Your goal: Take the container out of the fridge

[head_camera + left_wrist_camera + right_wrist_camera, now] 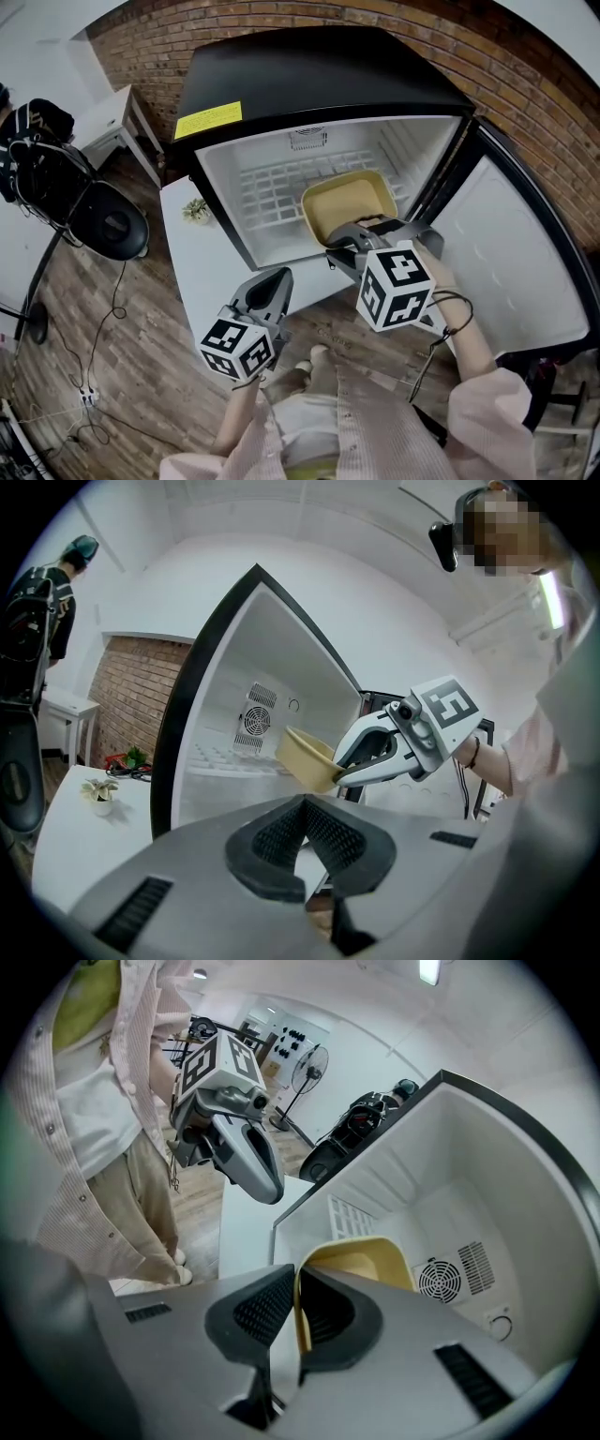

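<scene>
A tan, open-topped container [345, 202] sits at the front of the open mini fridge [309, 75], over its white wire shelf. My right gripper [351, 238] is shut on the container's near rim; in the right gripper view the yellow wall [361, 1258] stands pinched between the two black pads [265, 1309]. My left gripper [277, 279] hangs lower left, outside the fridge, apart from the container. Its jaws are shut with nothing in them [302, 806]. The left gripper view shows the container [306, 757] tilted in the right gripper [349, 771].
The fridge door [525, 253] stands open at the right. The fridge rests on a white table [202, 272] that carries a small potted plant [196, 210]. A black chair [108, 220] and cables lie on the wood floor at left. A brick wall stands behind.
</scene>
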